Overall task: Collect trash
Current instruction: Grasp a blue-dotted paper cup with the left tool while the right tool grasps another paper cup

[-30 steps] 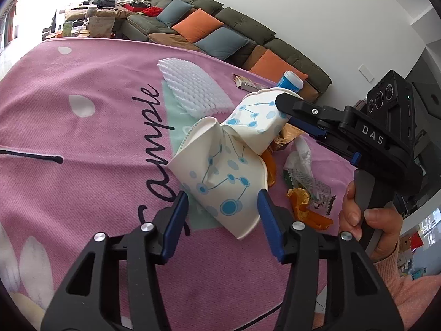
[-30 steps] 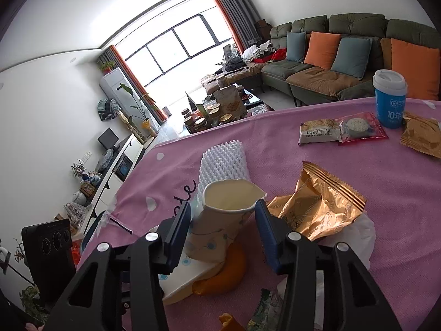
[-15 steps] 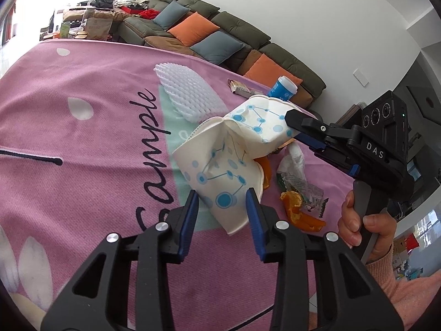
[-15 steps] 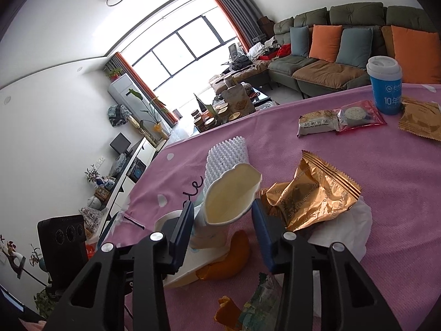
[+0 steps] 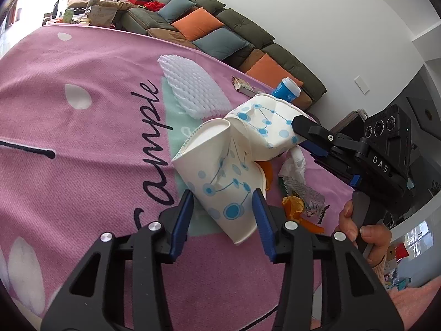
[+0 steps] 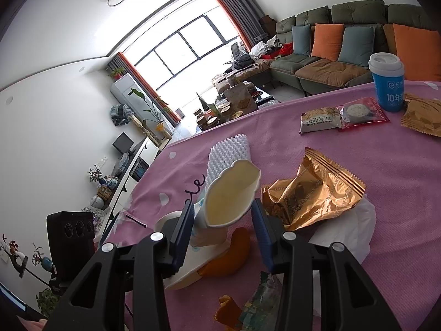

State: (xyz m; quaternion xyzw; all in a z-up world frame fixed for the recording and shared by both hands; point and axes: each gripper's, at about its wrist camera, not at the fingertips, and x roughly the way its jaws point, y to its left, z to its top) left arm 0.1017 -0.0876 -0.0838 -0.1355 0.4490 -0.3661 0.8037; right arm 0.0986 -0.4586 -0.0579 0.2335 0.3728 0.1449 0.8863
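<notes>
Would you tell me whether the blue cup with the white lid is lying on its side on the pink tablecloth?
No, the blue cup with the white lid stands upright on the pink tablecloth, lid on top.

The left gripper (image 5: 223, 215) has a crumpled white paper cup with blue dots (image 5: 220, 176) between its blue-padded jaws, which have just been easing apart a little; both pads look to touch the cup's sides. A second crushed cup of the same print (image 5: 264, 129) leans on it, pinched by the right gripper (image 5: 299, 132) (held in a hand (image 5: 363, 237)). Beside them on the pink cloth-covered surface (image 5: 82, 143) lie white foam netting (image 5: 193, 91), orange peel (image 5: 295, 207) and a blue lidded cup (image 5: 285, 91).
</notes>
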